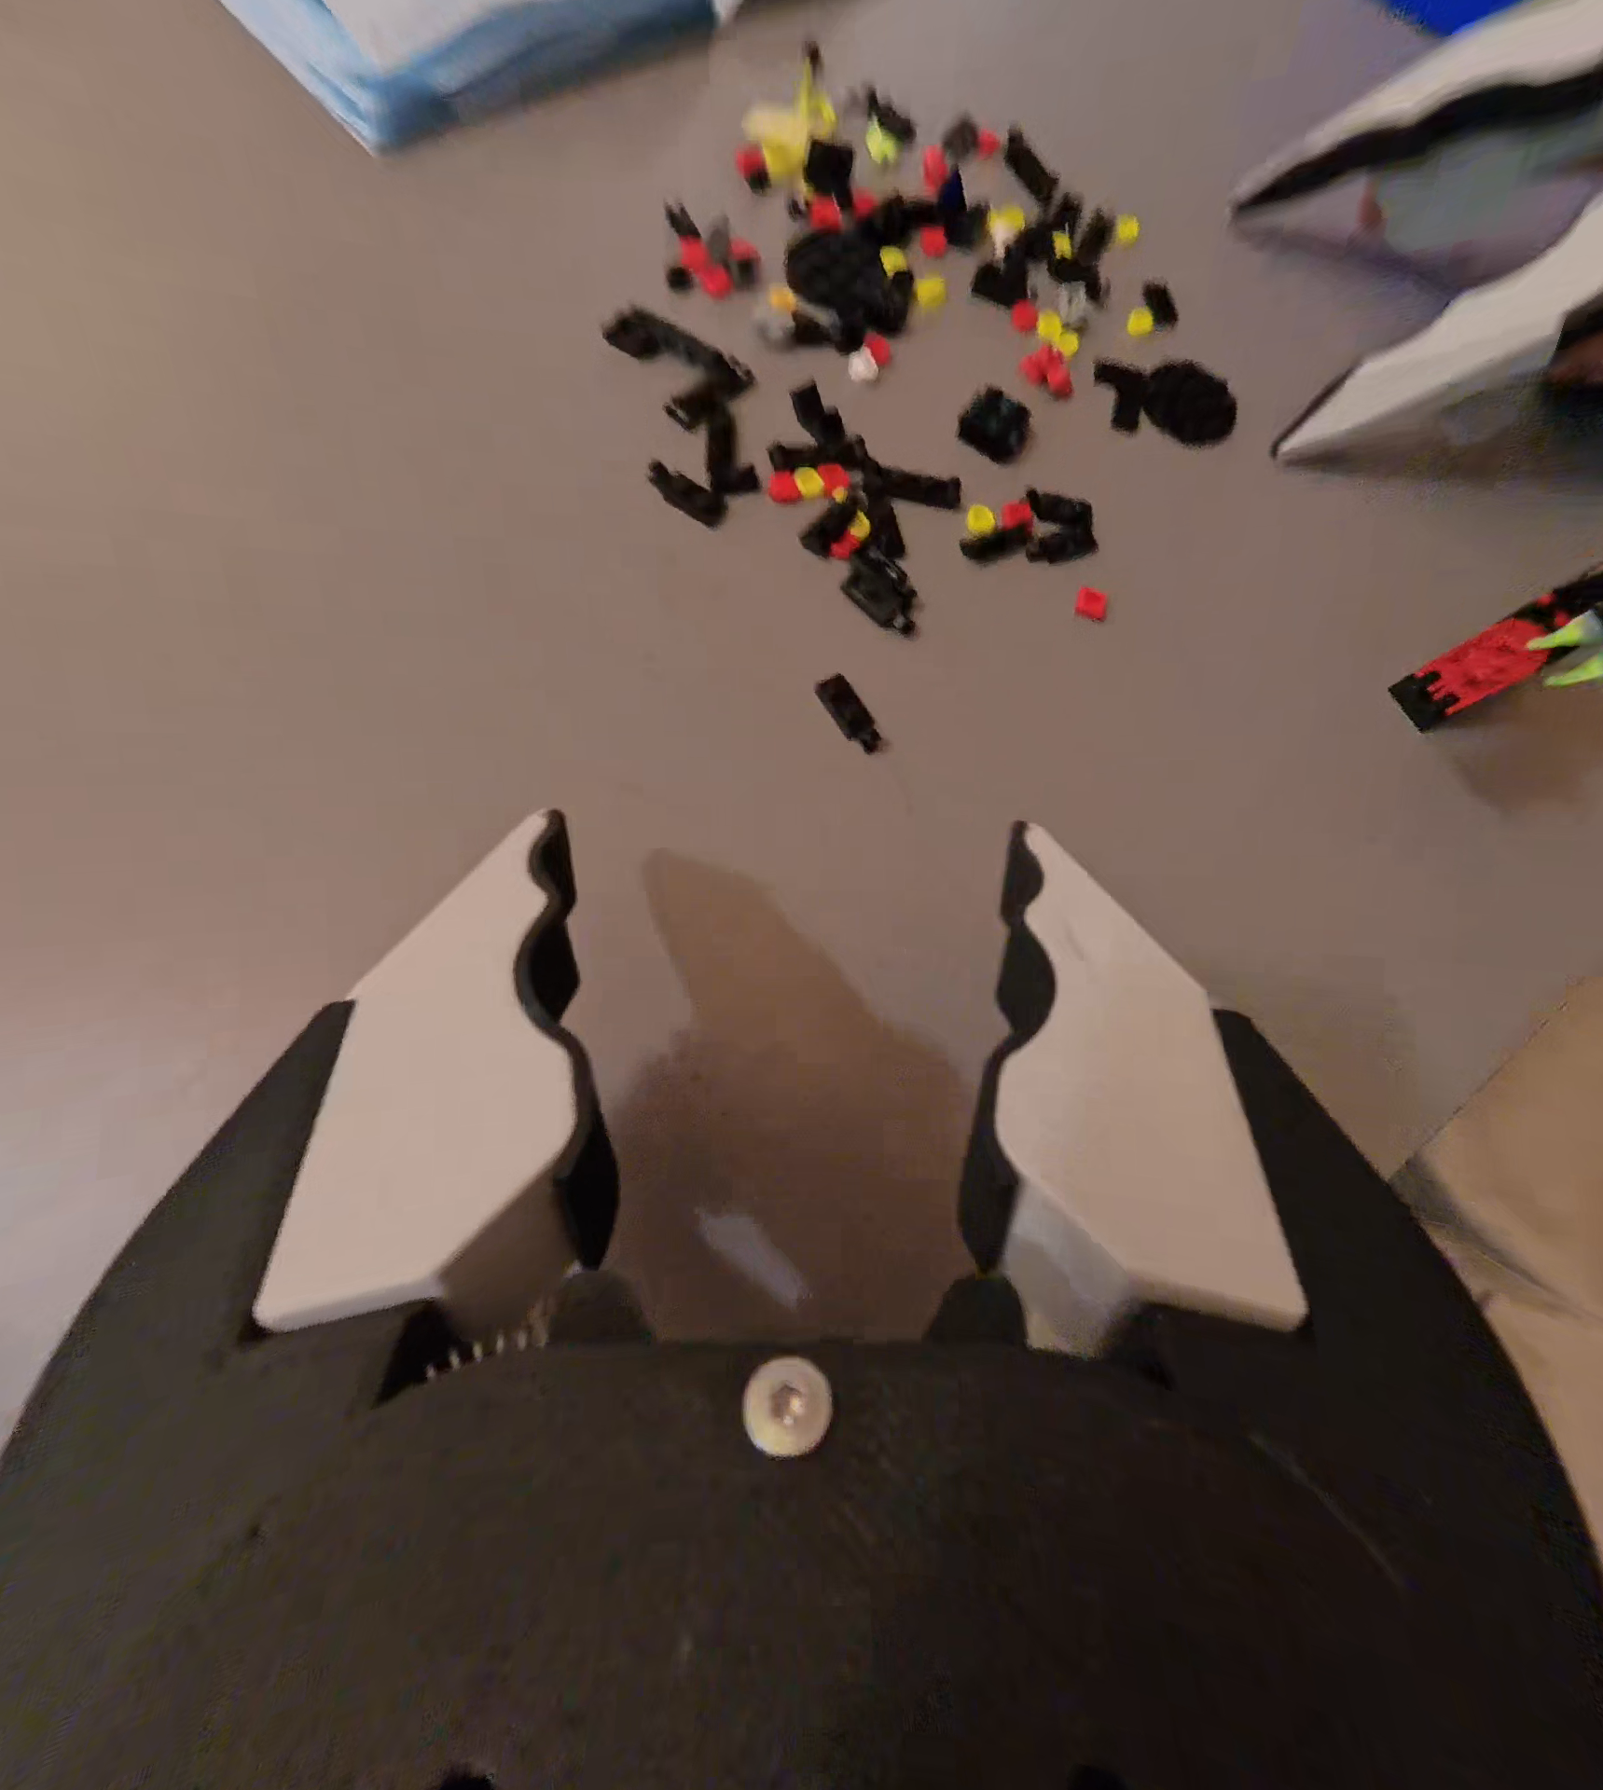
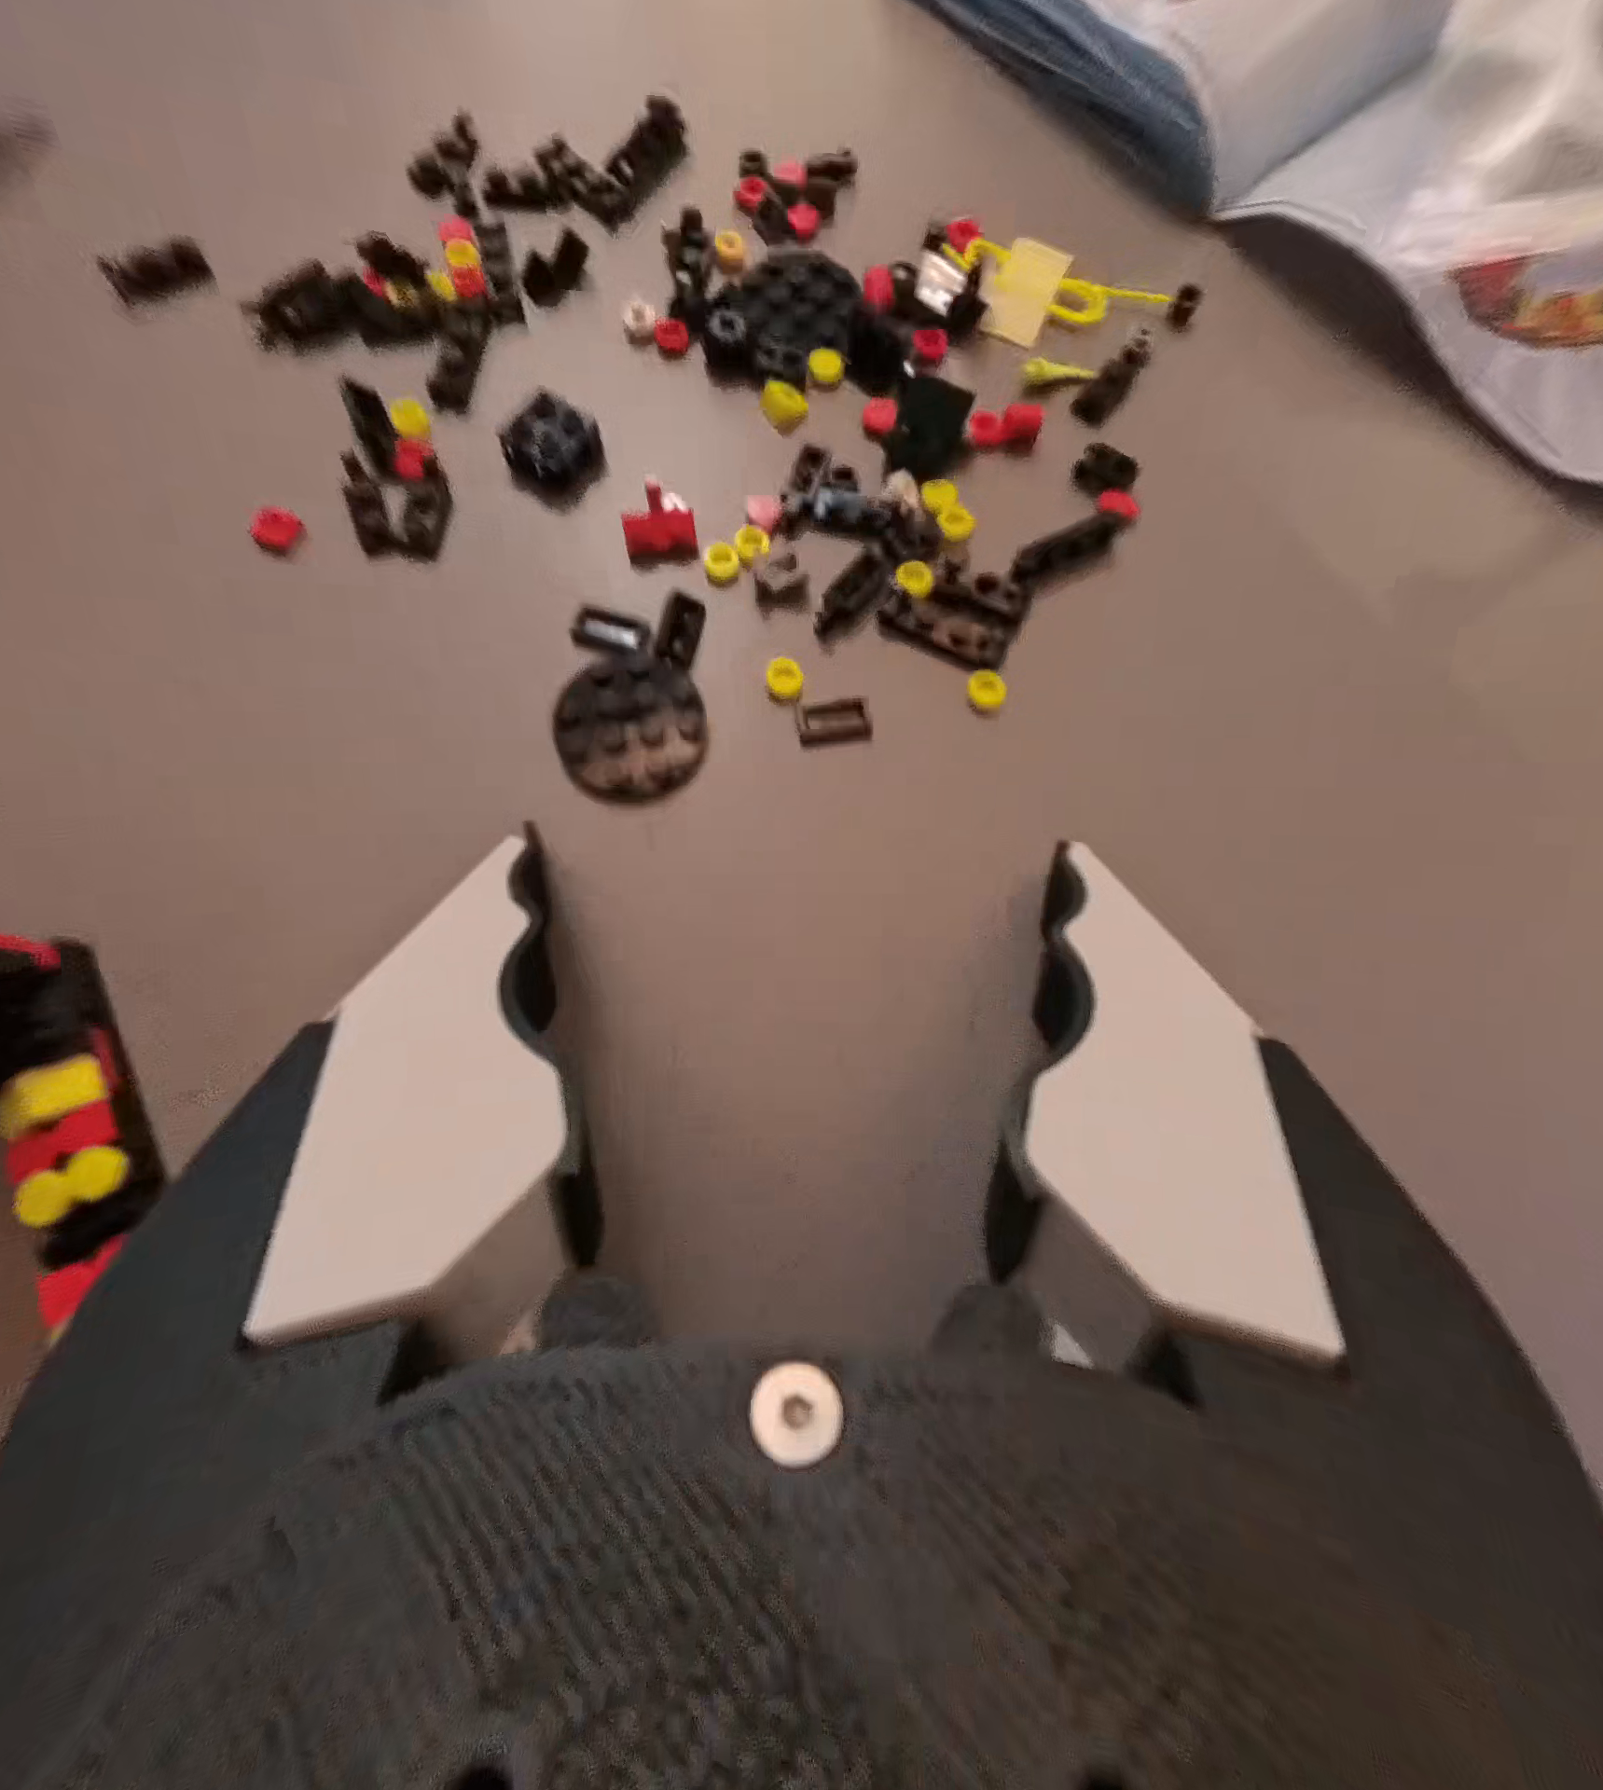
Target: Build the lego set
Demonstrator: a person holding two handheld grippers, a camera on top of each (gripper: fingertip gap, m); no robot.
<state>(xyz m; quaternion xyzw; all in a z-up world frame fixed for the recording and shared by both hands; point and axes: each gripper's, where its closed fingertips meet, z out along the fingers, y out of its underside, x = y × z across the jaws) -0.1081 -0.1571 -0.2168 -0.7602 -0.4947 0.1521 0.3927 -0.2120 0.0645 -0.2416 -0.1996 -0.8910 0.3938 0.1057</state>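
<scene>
A scatter of small black, red and yellow lego pieces (image 1: 884, 320) lies on the grey table; it also shows in the right wrist view (image 2: 729, 407). A part-built black, red and yellow model (image 1: 1553, 639) lies at the right; its end shows at the left of the right wrist view (image 2: 51, 1114). My left gripper (image 1: 787, 823) is open and empty, short of the pile, nearest a lone black piece (image 1: 848, 712). My right gripper (image 2: 792, 843) is open and empty, just short of a round black plate (image 2: 631, 725). The right gripper also shows in the left wrist view (image 1: 1262, 329), open.
A pale blue and white bag or booklet (image 1: 448, 58) lies beyond the pile, and shows at the top right of the right wrist view (image 2: 1456, 194). The table edge (image 1: 1543, 1027) runs at the lower right, with a beige floor beyond. About 5 cm separates my left fingertips from the lone black piece (image 1: 848, 712). It is also in sight in the right wrist view (image 2: 164, 269).
</scene>
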